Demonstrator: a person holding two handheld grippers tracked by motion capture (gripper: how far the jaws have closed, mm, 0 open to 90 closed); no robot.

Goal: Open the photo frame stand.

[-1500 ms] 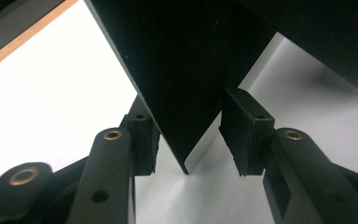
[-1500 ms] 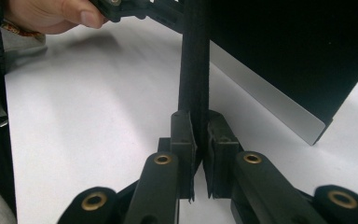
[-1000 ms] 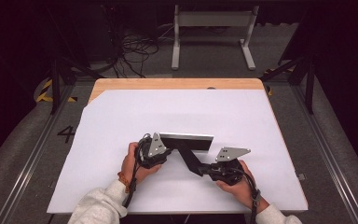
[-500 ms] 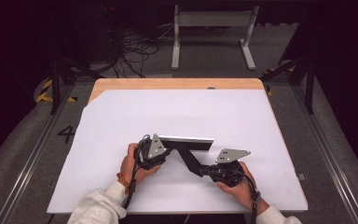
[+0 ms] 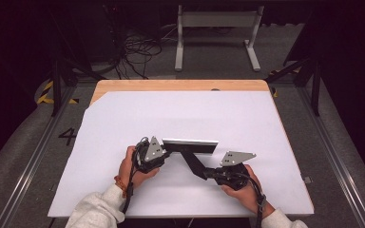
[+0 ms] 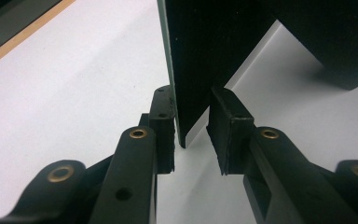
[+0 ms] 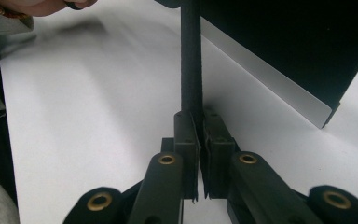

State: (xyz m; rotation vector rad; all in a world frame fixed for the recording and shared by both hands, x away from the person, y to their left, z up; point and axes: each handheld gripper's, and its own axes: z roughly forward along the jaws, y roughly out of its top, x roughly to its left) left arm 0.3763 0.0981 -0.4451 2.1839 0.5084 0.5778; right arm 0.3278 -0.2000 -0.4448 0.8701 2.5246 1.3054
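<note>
Black folded sheet (image 5: 192, 151) stands on edge on the white worktop (image 5: 185, 118), near its front edge, one panel with a pale upper rim, a second flap running toward the right. Left hand-held gripper (image 5: 164, 148) at the sheet's left end: jaws have just been closing, panel between them, one pad touching, the other with a gap. Right hand-held gripper (image 5: 208, 174), at the flap's tip, is clamped on that flap (image 7: 190, 65).
</note>
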